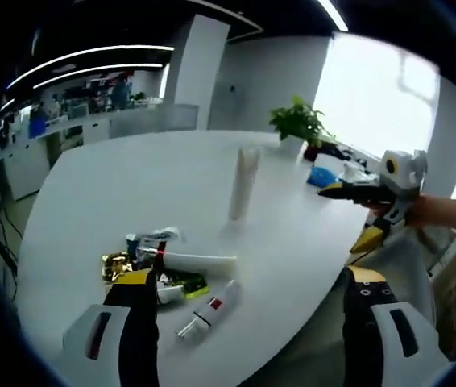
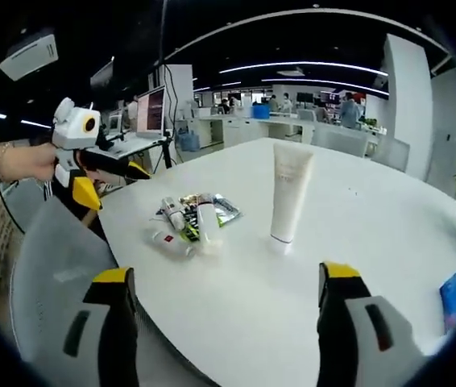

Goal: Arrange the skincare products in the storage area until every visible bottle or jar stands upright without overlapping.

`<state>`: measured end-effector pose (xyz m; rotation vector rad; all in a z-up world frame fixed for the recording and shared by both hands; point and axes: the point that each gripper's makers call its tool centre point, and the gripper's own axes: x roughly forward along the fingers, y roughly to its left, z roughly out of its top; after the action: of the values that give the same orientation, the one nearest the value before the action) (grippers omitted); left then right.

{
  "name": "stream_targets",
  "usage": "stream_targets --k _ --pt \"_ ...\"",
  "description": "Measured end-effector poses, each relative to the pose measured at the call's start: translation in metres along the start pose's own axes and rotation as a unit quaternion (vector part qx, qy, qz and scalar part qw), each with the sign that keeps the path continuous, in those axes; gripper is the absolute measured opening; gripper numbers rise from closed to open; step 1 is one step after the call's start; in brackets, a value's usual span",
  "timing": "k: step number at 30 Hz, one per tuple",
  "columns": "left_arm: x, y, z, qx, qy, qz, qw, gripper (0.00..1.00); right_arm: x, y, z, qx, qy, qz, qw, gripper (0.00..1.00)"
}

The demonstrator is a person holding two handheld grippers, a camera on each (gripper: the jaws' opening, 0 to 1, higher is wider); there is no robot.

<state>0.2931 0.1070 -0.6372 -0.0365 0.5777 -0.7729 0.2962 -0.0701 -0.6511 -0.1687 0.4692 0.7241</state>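
Both grippers are hovering off the near edge of the round white desk point(image 2: 357, 234), neither touching anything. The left gripper point(image 1: 248, 322) is holding its yellow-tipped black jaws released and wide apart over the desk edge; the right gripper point(image 2: 224, 318) is doing the same, with nothing between its jaws.

Going left to right in the right gripper view, a heap of small skincare items point(image 2: 192, 222) is lying flat on the desk: a short white tube with a red band point(image 1: 208, 310), a longer white tube point(image 1: 200, 260), a crinkled gold foil packet point(image 1: 117, 264) and a green-and-yellow sachet point(image 1: 186, 284), all touching or overlapping. Well apart to the right, a tall cream-white squeeze tube point(image 2: 288, 193) is standing on its cap, upright and alone.

I would judge the task as barely begun: one product is standing, and the heap is waiting to be separated and set upright. The small tubes look light and likely to topple on their narrow caps.
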Motion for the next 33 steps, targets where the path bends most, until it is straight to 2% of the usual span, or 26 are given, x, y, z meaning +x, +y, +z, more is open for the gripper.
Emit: stream_targets --k 3,9,14,15,18,21,33 --pt "-0.005 0.000 -0.003 -0.003 0.001 0.006 1.0000 0.97 -0.006 -0.002 0.001 0.020 -0.012 -0.014 0.9996 0.94" --pt "-0.015 -0.001 -0.008 -0.008 -0.001 0.020 0.9998 0.97 -0.012 0.001 -0.005 0.030 -0.012 -0.019 0.9993 0.94" --pt "-0.021 0.002 -0.019 -0.009 0.006 0.032 0.9994 0.97 -0.015 0.004 -0.017 0.046 -0.011 -0.024 0.9986 0.93" --pt "-0.021 0.003 -0.021 -0.007 0.008 0.034 0.9994 0.97 -0.016 0.005 -0.019 0.042 -0.003 -0.025 0.9988 0.92" --pt "-0.022 0.003 -0.026 -0.009 0.008 0.037 0.9992 0.97 -0.015 0.004 -0.013 0.037 -0.012 -0.027 0.9989 0.93" --pt "-0.021 0.003 -0.029 -0.012 0.010 0.041 0.9990 0.97 -0.015 0.004 -0.015 0.036 -0.007 -0.026 0.9990 0.92" --pt "-0.023 0.005 -0.029 -0.017 0.006 0.048 0.9987 0.97 -0.011 0.003 -0.017 0.034 0.000 -0.022 0.9992 0.92"
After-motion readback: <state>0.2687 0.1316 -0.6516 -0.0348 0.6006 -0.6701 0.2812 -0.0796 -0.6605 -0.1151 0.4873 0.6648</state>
